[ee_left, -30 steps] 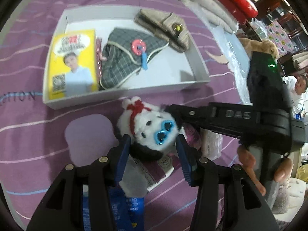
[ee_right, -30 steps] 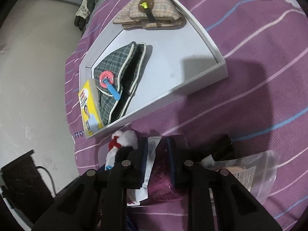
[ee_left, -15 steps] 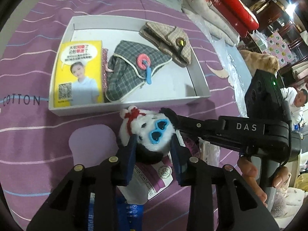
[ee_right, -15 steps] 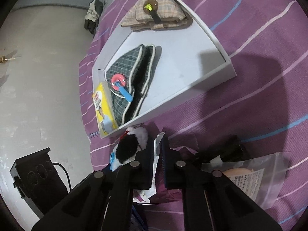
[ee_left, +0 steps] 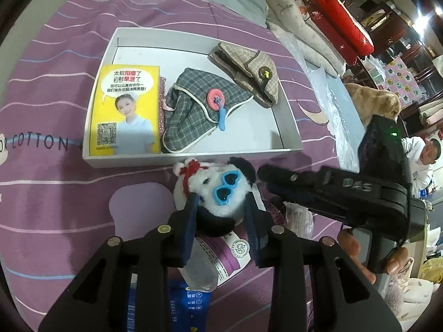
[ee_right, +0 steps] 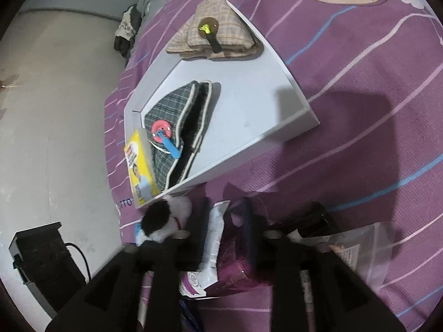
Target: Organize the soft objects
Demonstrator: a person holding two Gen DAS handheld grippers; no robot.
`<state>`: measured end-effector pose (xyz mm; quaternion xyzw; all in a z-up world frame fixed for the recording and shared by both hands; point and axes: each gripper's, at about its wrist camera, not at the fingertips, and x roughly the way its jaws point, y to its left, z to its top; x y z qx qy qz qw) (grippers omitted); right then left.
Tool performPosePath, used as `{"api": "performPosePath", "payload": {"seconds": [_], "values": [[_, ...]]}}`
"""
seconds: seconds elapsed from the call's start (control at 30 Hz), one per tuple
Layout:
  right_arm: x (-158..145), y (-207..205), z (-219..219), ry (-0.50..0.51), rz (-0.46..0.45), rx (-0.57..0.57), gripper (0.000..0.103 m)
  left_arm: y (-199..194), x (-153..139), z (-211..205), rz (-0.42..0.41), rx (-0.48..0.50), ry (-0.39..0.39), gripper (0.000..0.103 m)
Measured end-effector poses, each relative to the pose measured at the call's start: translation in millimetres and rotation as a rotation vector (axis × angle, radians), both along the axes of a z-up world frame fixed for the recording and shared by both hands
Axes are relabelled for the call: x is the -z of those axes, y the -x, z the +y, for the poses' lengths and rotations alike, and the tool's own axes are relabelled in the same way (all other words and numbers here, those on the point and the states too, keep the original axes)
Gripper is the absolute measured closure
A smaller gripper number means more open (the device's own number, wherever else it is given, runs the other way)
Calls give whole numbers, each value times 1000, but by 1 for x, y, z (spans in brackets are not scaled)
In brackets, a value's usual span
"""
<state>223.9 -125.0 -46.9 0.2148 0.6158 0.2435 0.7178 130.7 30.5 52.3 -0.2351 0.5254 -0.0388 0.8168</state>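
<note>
Purple striped bedspread (ee_left: 49, 199); left tool (ee_left: 221, 207) clamped on plush panda (ee_left: 218, 191), right tool (ee_right: 229, 221) opening around packet (ee_right: 217, 238).

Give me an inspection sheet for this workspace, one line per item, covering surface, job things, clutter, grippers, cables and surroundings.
Surface: purple striped bedsheet, lying flat.
Job's things: white tray holds a grey plaid pouch, a beige plaid pouch and a yellow packet; panda plush lies on the sheet just outside the tray's near wall.
Clutter: purple-and-white packets and a clear bag beside the plush.
Grippers: left hand-held gripper is shut on the panda plush; right hand-held gripper is opening, with packets between its fingers.
Cables: one black cable from a dark box on the floor.
Surroundings: folded quilts, a seated person at the far right.
</note>
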Motion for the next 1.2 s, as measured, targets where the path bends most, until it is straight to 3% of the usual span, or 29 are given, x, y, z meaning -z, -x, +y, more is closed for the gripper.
{"api": "performPosePath", "payload": {"seconds": [0.03,0.07,0.23,0.3,0.4,0.5,0.6,0.67,0.73,0.77,0.9,1.2], "values": [[-3,1,1,7,-21,0,46,-1,1,1,3,-4,6,69],[-6,2,3,20,-43,0,43,0,1,1,2,-7,10,69],[-21,12,17,179,-185,-32,41,5,-6,10,-26,-37,26,69],[-25,17,24,212,-234,-62,39,10,-12,15,-49,-50,31,69],[-30,30,35,223,-295,-117,28,16,-20,21,-84,-69,36,69],[-37,41,44,238,-348,-165,28,21,-25,27,-102,-92,37,69],[-43,51,56,348,-420,-186,28,23,-30,30,-119,-109,32,69],[-46,59,66,441,-481,-220,30,26,-33,32,-137,-115,26,69],[-44,68,79,511,-524,-272,49,28,-36,32,-152,-131,-16,69],[-41,71,85,538,-535,-295,52,30,-37,32,-156,-135,-27,69],[-23,73,100,629,-514,-355,64,31,-38,36,-173,-132,-27,69],[-16,61,92,621,-475,-335,81,34,-36,45,-196,-148,6,69]]}}
